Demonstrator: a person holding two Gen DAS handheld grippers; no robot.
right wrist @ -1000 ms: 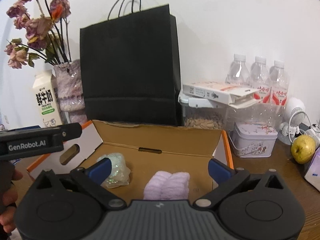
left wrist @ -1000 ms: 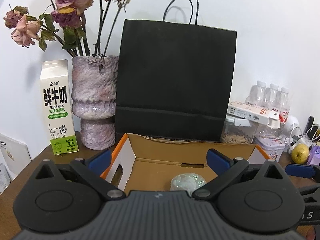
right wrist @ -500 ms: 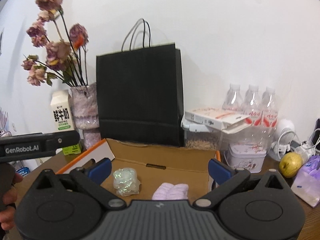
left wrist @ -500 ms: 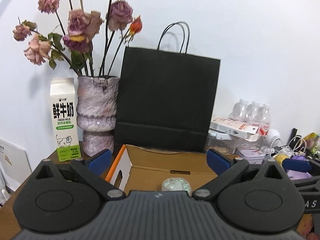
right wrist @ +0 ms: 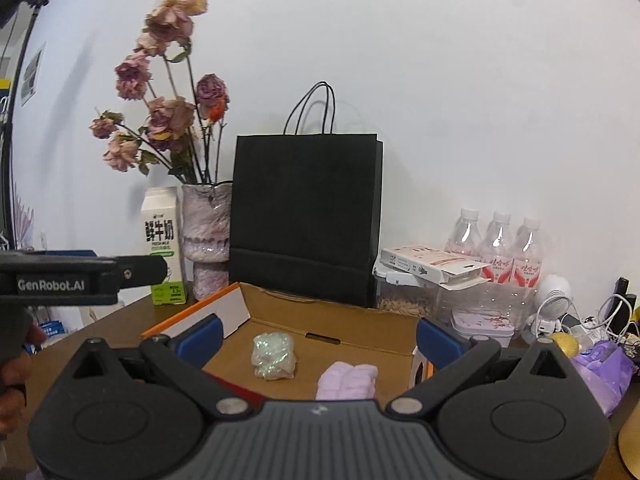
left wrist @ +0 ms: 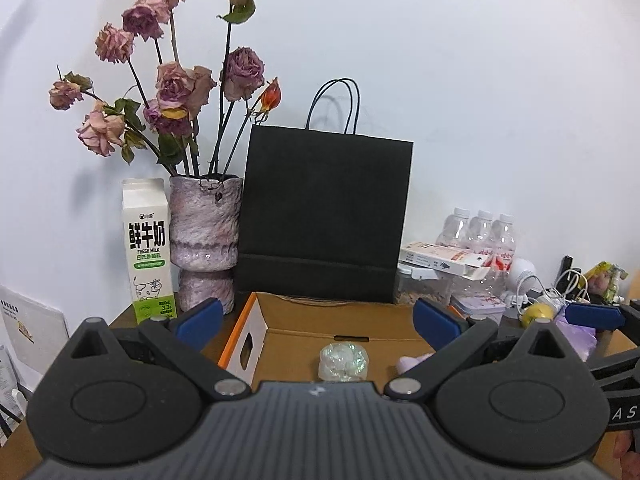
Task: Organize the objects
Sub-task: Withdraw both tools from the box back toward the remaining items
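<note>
An open cardboard box (right wrist: pixel 360 320) with orange-edged flaps sits on the brown table; it also shows in the left wrist view (left wrist: pixel 304 320). Inside lie an iridescent crumpled wrap (right wrist: pixel 274 356), also seen from the left wrist (left wrist: pixel 343 361), and a folded lilac cloth (right wrist: pixel 347 380), whose edge peeks out in the left wrist view (left wrist: pixel 412 361). My left gripper (left wrist: pixel 318 318) is open and empty, above the box's near side. My right gripper (right wrist: pixel 318 330) is open and empty, held back from the box.
A black paper bag (left wrist: pixel 324 216) stands behind the box. A vase of dried roses (left wrist: pixel 204 236) and a milk carton (left wrist: pixel 147 248) stand at left. Water bottles (right wrist: pixel 496 240), a white carton (right wrist: pixel 432 266), a tin (right wrist: pixel 480 324), a yellow fruit (right wrist: pixel 564 344) and a purple pouch (right wrist: pixel 604 368) crowd the right.
Both grippers have drawn back and up from the box, so the box and bag look smaller. Both stay open and empty. The wrap and cloth have not moved.
</note>
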